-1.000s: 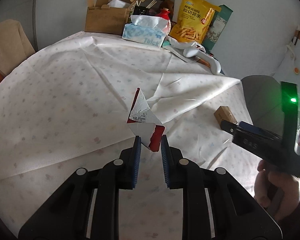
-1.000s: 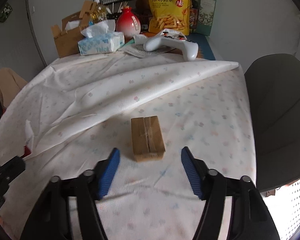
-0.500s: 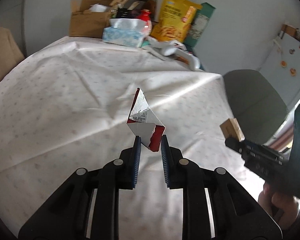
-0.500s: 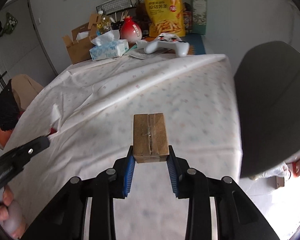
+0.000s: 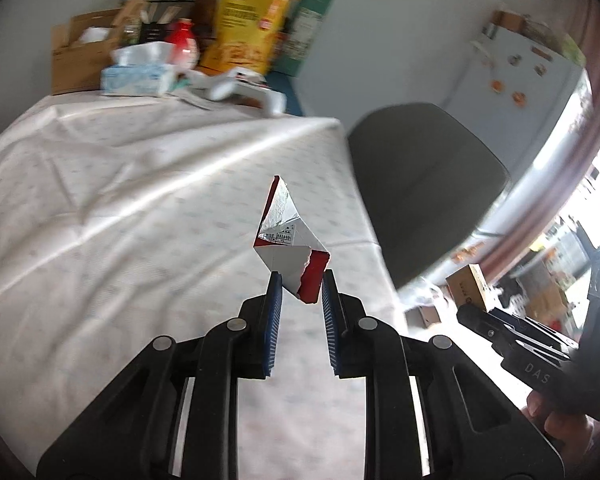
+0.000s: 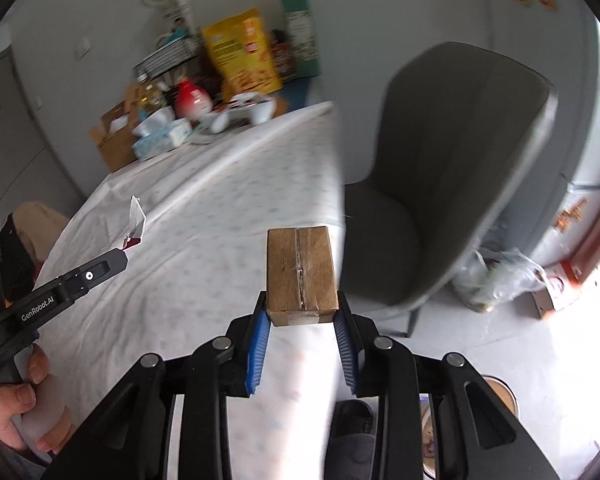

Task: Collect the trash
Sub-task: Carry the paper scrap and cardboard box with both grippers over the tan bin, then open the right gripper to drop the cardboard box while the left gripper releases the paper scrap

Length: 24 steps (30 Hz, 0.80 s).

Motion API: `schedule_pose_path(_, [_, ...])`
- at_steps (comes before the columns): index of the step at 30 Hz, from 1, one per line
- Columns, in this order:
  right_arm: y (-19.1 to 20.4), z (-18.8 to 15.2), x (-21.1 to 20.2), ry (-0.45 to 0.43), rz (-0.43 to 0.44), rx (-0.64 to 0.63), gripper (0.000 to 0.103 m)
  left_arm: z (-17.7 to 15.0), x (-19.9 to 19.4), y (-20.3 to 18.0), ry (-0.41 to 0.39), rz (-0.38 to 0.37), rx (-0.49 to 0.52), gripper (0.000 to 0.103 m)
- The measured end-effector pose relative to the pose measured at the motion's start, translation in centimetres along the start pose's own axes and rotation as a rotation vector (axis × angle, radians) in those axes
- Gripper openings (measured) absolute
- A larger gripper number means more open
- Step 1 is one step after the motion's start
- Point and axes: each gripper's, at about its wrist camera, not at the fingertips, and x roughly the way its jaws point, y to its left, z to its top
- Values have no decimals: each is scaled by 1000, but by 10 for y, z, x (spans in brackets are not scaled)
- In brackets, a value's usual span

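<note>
My left gripper is shut on a torn red and white carton scrap, held in the air above the white tablecloth. My right gripper is shut on a small taped brown cardboard box, lifted off the table near its right edge. In the left wrist view the box and the right gripper show at the right, beyond the table edge. In the right wrist view the left gripper and the scrap appear at the left, with a hand below.
A grey chair stands right of the table. At the table's far end sit a tissue box, a red vase, a yellow snack bag, a game controller and an open carton. A plastic bag lies on the floor.
The right gripper closed on the brown box and lifted it off the table. Both grippers have swung to the right toward the chair, each carrying its piece.
</note>
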Motion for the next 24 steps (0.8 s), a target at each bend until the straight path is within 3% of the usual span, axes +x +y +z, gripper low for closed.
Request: schedule_pose_path(24, [-194, -102, -64, 60, -299, 335, 32, -71, 80, -189, 234, -241, 304, 20])
